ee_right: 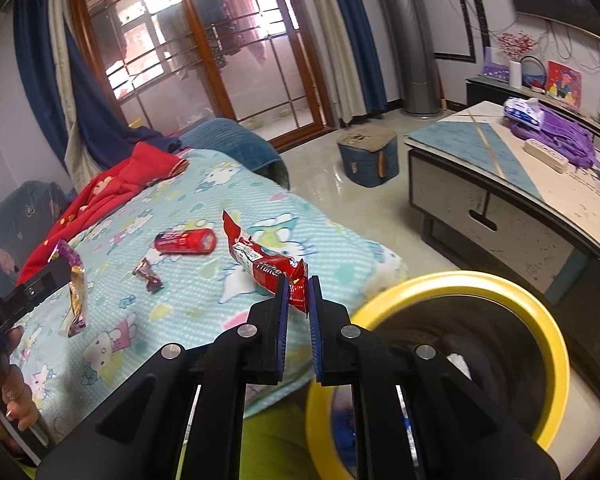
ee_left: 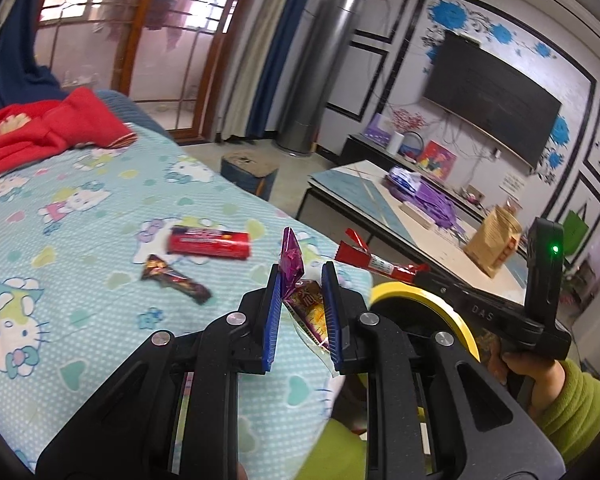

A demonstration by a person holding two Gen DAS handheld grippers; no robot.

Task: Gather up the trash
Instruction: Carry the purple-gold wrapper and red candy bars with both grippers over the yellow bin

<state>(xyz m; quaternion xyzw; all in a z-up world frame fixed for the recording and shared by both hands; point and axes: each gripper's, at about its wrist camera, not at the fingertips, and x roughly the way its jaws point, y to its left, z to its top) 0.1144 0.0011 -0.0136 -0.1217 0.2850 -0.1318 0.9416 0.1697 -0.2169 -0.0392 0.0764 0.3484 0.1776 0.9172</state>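
Observation:
My left gripper [ee_left: 301, 274] is shut on a purple and yellow wrapper [ee_left: 296, 276], held above the cartoon-print bedspread [ee_left: 80, 216]. My right gripper [ee_right: 298, 286] is shut on a red snack wrapper [ee_right: 260, 258], also seen as a red wrapper [ee_left: 373, 262] in the left wrist view. A yellow-rimmed bin [ee_right: 459, 344] stands just right of the bed, below and right of both grippers. Still on the bedspread lie a red tube-shaped packet [ee_left: 210, 242] and a small dark brown wrapper [ee_left: 176, 278]; both show in the right wrist view as the red packet [ee_right: 186, 242] and the dark wrapper [ee_right: 150, 274].
A red garment [ee_left: 48, 128] lies at the far end of the bed. A low table [ee_right: 499, 184] with purple cloth and a brown paper bag [ee_left: 493, 242] stands to the right. A blue stool [ee_right: 369, 156] sits on the glossy floor. A green sleeve [ee_left: 571, 404] holds the right gripper.

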